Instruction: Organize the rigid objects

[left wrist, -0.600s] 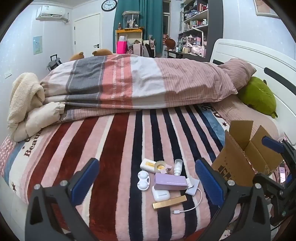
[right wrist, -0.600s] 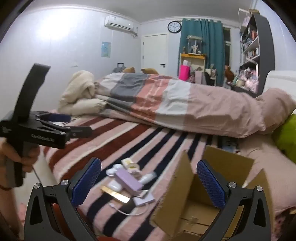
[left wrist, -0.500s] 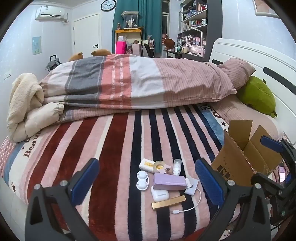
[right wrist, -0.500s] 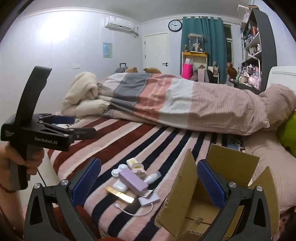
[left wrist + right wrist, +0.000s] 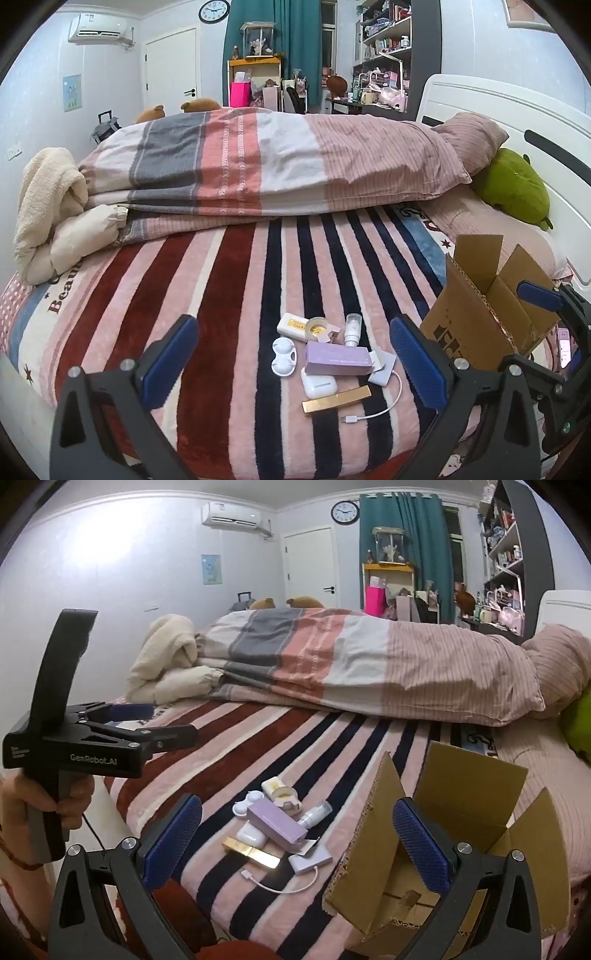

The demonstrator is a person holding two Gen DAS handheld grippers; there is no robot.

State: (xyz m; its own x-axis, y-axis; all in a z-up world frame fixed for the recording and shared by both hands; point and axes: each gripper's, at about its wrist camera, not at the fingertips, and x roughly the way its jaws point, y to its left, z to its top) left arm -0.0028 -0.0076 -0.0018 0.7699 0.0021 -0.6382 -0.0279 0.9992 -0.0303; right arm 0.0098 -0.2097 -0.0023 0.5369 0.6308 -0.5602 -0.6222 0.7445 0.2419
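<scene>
So on the far left of the bed with its striped blanket there's a bundled cream fleece, and the folded duvet runs across the back. The left gripper hangs over the near edge of the bed with its blue pads spread wide apart, nothing between them, and you can see a hand holding it in the right wrist view. The pile of small stuff sits near that edge, roughly in the middle: a white contact lens case on the left side of the pile, a white bar-shaped box and a roll of tape behind it, then a little white spray bottle. In front of those a lilac box lies partly over a white earbud case, a flat gold bar lies nearest the edge, and a white adapter with its cable pokes out on the right. Just right of the pile is the open cardboard box, flaps up, and further right a green plush sits against the headboard. The right gripper is also wide open, holding nothing, with its right pad in front of the cardboard box.
</scene>
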